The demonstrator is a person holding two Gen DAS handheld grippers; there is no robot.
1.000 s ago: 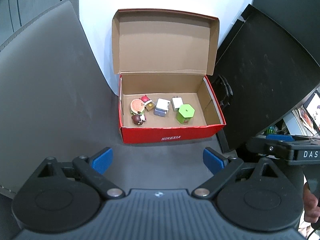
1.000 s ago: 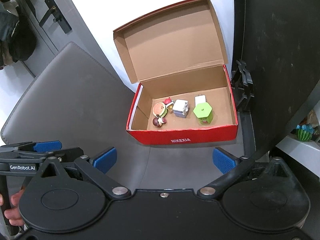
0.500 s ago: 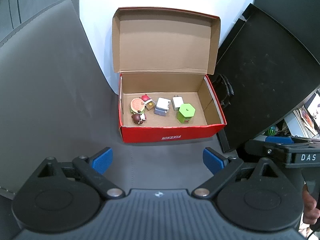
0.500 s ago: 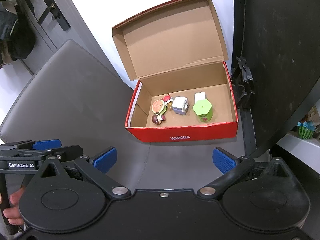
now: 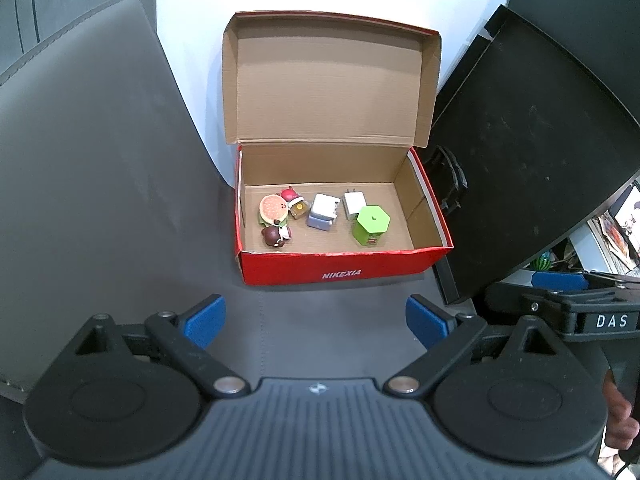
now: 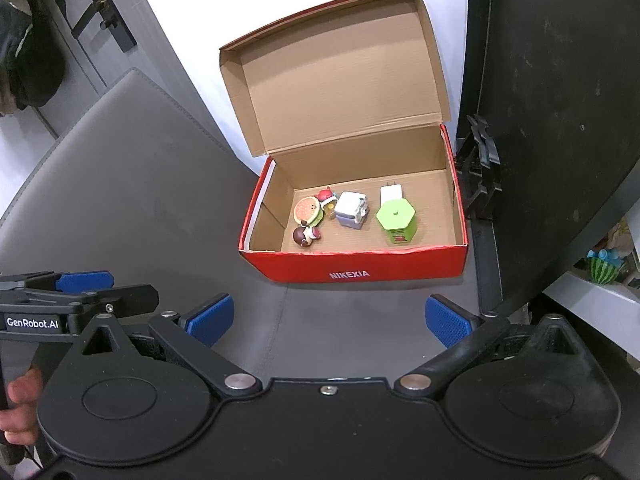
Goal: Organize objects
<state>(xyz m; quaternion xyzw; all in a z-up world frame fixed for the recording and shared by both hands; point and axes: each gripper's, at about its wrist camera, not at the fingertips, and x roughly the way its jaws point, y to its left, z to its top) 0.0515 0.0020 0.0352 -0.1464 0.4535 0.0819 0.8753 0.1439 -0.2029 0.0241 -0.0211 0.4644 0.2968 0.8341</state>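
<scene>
A red shoebox [image 5: 340, 270] [image 6: 360, 270] stands open on the grey mat, its lid up at the back. Inside lie a burger toy [image 5: 273, 209] [image 6: 307, 210], a small brown figure [image 5: 275, 236] [image 6: 304, 235], a red-capped figure [image 5: 291, 196], a white-and-lilac block [image 5: 324, 211] [image 6: 351, 209], a white charger [image 5: 354, 204] [image 6: 391, 192] and a green hexagonal box [image 5: 371, 225] [image 6: 397, 220]. My left gripper [image 5: 316, 322] is open and empty, short of the box front. My right gripper [image 6: 330, 320] is open and empty, likewise short of the box.
A grey mat [image 5: 100, 200] covers the table. A black panel [image 5: 528, 168] with a black clip [image 5: 450, 184] leans right of the box. A white wall is behind. A door handle [image 6: 104, 20] shows far left in the right wrist view. A watermelon ornament [image 6: 602, 270] sits far right.
Both grippers have drawn back a little from the box, which sits slightly higher in both views. Nothing inside the box moved. Both stay open.
</scene>
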